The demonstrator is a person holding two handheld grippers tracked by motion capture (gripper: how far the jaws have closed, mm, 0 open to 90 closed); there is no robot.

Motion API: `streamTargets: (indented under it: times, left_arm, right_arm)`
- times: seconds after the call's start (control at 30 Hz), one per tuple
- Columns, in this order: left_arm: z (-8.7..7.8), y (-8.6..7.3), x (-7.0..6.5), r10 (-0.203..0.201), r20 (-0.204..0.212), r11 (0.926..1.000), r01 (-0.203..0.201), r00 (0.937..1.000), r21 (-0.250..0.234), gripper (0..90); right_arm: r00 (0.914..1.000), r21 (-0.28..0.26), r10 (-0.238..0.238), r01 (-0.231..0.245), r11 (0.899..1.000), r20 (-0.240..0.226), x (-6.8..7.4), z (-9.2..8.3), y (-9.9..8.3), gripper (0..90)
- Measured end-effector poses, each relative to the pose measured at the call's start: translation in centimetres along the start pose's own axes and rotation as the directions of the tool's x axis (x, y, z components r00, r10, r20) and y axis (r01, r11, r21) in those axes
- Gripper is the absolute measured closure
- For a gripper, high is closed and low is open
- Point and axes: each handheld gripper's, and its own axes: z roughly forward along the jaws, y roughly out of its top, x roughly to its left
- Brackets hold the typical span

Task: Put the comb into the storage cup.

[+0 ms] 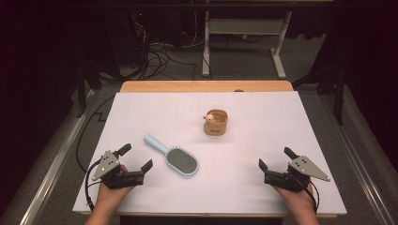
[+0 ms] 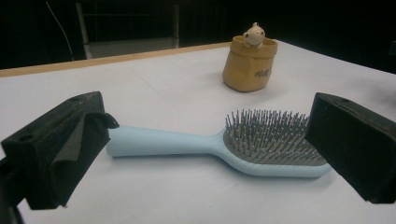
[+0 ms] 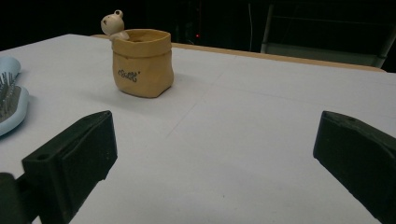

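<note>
White sheet covers the worktop, wooden edge at the far side, dark room with cables and a frame stand behind. Light blue hairbrush: lies bristles up, left of centre, handle pointing away to the far left. Tan sack-shaped pot: upright near the middle, well apart from the brush; a small pale figure, perhaps a bear, at its rim. Left gripper: near left corner, fingers spread wide, holding nothing, brush just ahead. Right gripper: near right corner, fingers wide apart, empty.
</note>
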Motion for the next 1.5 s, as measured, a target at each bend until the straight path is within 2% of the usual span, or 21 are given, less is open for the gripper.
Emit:
streamTargets:
  times: [0.1,0.4,0.47,0.77,0.87,1.2,1.27,1.3,1.43,1.5]
  left_arm:
    - [0.04,0.05,0.04,-0.010,0.007,1.0000,0.010,0.9999,-0.002,0.1]
    - [0.08,0.07,0.09,0.004,-0.002,0.9999,-0.004,1.0000,0.013,0.1]
    - [0.04,0.05,-0.01,0.017,-0.005,0.9998,-0.017,0.9998,0.013,0.3]
    - [-0.11,0.06,-0.18,0.035,-0.003,0.9993,-0.035,0.9994,0.015,14.6]
    - [0.05,0.04,-0.10,0.019,0.004,0.9994,-0.019,0.9998,0.029,15.6]
    - [0.01,0.11,-0.16,0.018,0.005,0.9983,-0.019,0.9998,0.055,19.0]
    - [0.04,0.11,-0.15,0.017,0.012,0.9982,-0.018,0.9998,0.058,21.6]
    - [0.07,0.08,-0.17,0.019,0.014,0.9981,-0.019,0.9997,0.059,25.7]
    - [0.18,-0.03,-0.36,0.037,0.020,0.9975,-0.038,0.9991,0.059,29.6]
    - [0.17,-0.05,-0.38,0.027,0.029,0.9984,-0.028,0.9992,0.048,32.9]
  right_arm:
    - [1.0000,0.000,-0.003,0.003,1.000,-0.001,0.02,-0.01,0.00,0.6]
    - [0.9999,-0.003,-0.013,0.013,1.000,-0.001,0.11,-0.09,0.09,0.6]
    - [0.9999,-0.003,-0.013,0.013,1.000,-0.004,0.17,-0.10,0.11,0.6]
    - [0.9999,-0.008,-0.013,0.013,1.000,0.000,0.14,-0.29,0.16,0.6]
    - [0.9999,-0.008,-0.012,0.012,1.000,0.000,0.10,-0.20,0.16,0.6]
    - [0.9999,-0.009,-0.016,0.016,1.000,0.001,0.20,-0.26,0.20,0.6]
    - [0.9998,-0.010,-0.019,0.019,1.000,-0.001,0.20,-0.25,0.20,0.6]
    - [0.9999,-0.007,-0.015,0.015,1.000,0.000,0.18,-0.22,0.18,0.6]
    - [0.9998,-0.007,-0.019,0.019,1.000,-0.002,0.20,-0.17,0.18,0.6]
    - [0.9998,-0.005,-0.018,0.018,1.000,-0.003,0.23,-0.11,0.17,0.6]
